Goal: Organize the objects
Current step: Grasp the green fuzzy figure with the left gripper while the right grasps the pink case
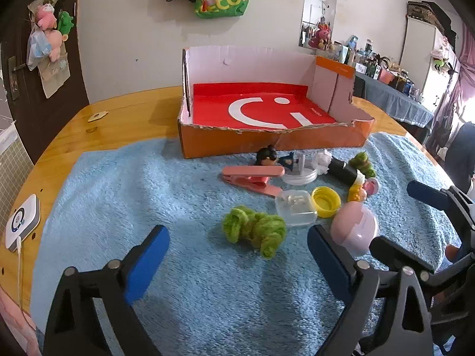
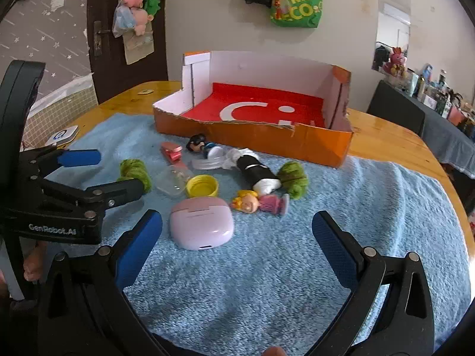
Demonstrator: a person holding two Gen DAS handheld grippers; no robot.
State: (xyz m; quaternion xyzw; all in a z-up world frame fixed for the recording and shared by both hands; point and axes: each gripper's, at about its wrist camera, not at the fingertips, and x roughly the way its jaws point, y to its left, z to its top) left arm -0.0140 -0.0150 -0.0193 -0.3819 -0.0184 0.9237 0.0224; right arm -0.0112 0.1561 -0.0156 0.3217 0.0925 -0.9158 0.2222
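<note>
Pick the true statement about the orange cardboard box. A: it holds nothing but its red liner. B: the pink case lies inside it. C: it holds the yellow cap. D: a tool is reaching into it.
A: the orange cardboard box shows only its red liner; every small item lies on the blue towel in front.

Wooden table, blue towel spread over it. White device seen at table's left edge, cable attached. Small flat wooden piece noted on bare wood, apart from towel. Green bag hung on wall beside a black one. Plush toys hung on dark door. Cluttered side table seen at far right.
</note>
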